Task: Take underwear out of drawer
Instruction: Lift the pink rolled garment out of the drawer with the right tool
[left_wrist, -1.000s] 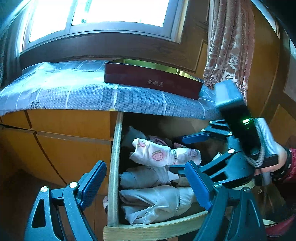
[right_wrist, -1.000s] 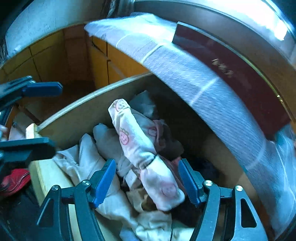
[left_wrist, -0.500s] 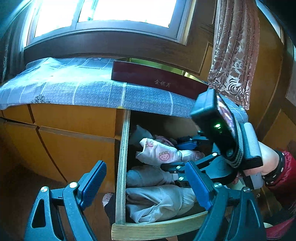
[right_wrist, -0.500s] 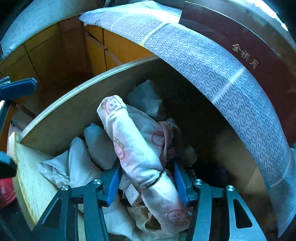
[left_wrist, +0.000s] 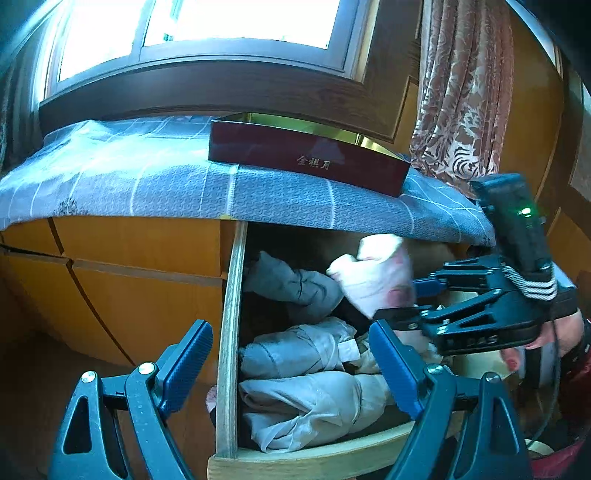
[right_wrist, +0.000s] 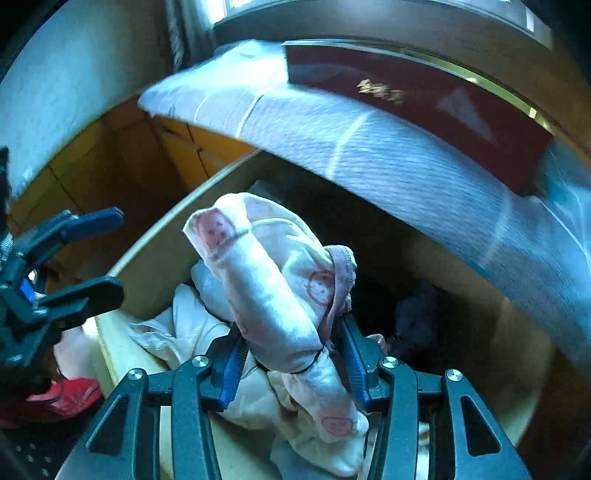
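Observation:
The wooden drawer (left_wrist: 229, 332) stands pulled out, holding rolled garments. A white underwear roll (left_wrist: 373, 273) with pink strawberry prints, bound by a thin black band, is raised above the others. My right gripper (left_wrist: 406, 301) comes in from the right, its jaws closing with both blue pads pressed on the roll. In the right wrist view the underwear roll (right_wrist: 269, 295) sticks up tilted between the right gripper's (right_wrist: 291, 354) fingers. My left gripper (left_wrist: 288, 343) hangs open in front of the drawer, holding nothing; the left gripper (right_wrist: 110, 254) also shows at the left.
Grey rolled garments (left_wrist: 306, 406) and a darker grey roll (left_wrist: 291, 284) fill the drawer. A dark red box (left_wrist: 306, 158) sits on the blue-grey cloth (left_wrist: 147, 184) directly above the drawer opening. A patterned curtain (left_wrist: 461, 92) hangs at right. A hand (left_wrist: 565, 332) grips the right tool.
The right gripper's jaws closed onto the strawberry-print roll and raised it up and to the right out of the pile. The left gripper stayed open and nearly still.

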